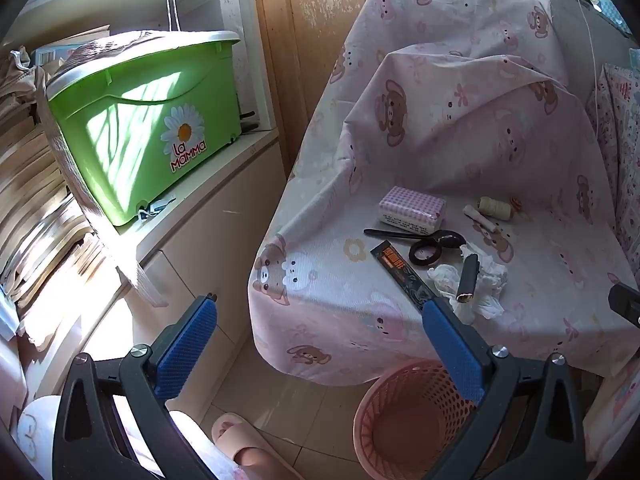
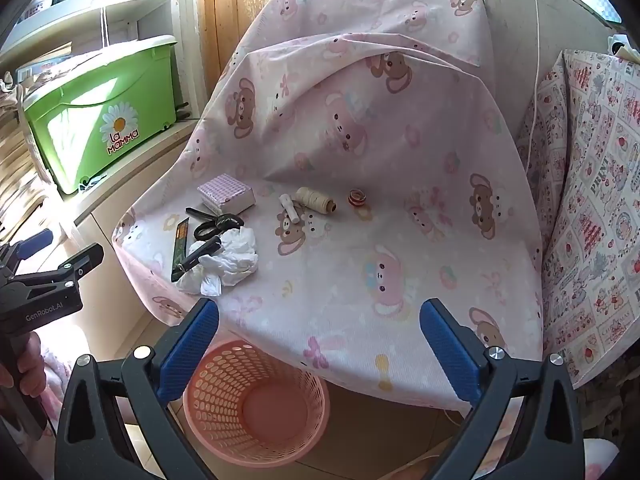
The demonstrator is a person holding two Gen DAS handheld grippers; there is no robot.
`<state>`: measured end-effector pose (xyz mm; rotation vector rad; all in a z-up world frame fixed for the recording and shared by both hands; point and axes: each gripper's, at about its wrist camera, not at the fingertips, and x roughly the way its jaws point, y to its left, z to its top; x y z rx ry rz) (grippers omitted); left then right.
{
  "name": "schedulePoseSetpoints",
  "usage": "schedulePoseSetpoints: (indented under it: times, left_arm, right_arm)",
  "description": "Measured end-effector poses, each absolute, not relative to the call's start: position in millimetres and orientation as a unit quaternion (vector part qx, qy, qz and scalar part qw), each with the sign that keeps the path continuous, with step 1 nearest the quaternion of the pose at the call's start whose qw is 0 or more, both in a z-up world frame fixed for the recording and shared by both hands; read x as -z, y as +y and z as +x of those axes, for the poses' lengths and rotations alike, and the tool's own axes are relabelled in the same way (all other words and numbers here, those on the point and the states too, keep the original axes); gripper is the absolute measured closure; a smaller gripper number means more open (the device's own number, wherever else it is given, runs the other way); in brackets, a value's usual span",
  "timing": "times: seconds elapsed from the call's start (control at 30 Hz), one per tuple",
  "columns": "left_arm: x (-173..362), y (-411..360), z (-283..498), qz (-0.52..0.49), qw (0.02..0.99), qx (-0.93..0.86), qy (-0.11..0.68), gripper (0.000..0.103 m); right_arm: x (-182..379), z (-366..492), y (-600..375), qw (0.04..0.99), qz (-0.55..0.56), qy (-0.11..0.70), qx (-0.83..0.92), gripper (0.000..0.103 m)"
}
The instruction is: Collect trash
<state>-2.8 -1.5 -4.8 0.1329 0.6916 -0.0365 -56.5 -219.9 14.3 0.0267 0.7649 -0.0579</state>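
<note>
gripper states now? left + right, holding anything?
Left gripper: open, holding nothing.
Right gripper: open, holding nothing.

On the sheet-covered seat: one checked tissue pack (image 2: 226,195), one pair of black scissors (image 2: 214,222), one dark flat packet with orange print (image 2: 181,248), one black cylinder (image 2: 200,255), one heap of crumpled white tissue (image 2: 236,260), one spool of cream thread (image 2: 314,199), one small white tube (image 2: 289,208), one small red roll (image 2: 357,197). On the floor: one pink mesh wastebasket (image 2: 256,400). On the shelf: one green bin (image 2: 100,116). Grippers in view: two.
</note>
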Motion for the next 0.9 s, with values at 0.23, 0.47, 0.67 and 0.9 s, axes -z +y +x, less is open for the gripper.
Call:
schedulePoseSetpoints:
  times: [0.23,0.47,0.67,0.9]
  left_arm:
    - [5.0,-1.4,-2.6,0.065,0.938,0.018,0.340,0.001]
    - [5.1,-0.9,-2.7,0.065,0.938,0.017,0.341,0.001]
    - [4.3,-0.3,-3.0,0.065,0.938,0.018,0.341,0.001]
    - [4.3,-0.7,-2.9,0.065,0.938,0.018,0.341,0.001]
  right_arm:
    - [-14.7,-55.4,-222.3,0.928,0.017,0.371,0.032,0.001]
    - [-15.2,-56.8,-222.4,0.928,0.013,0.372,0.031,0.001]
    - [-13.7,-55.7,-221.3,0.928,0.017,0.370,0.032,0.001]
    - [-14.1,-55.6,-221.0,0.929,0.018,0.369,0.032,0.001]
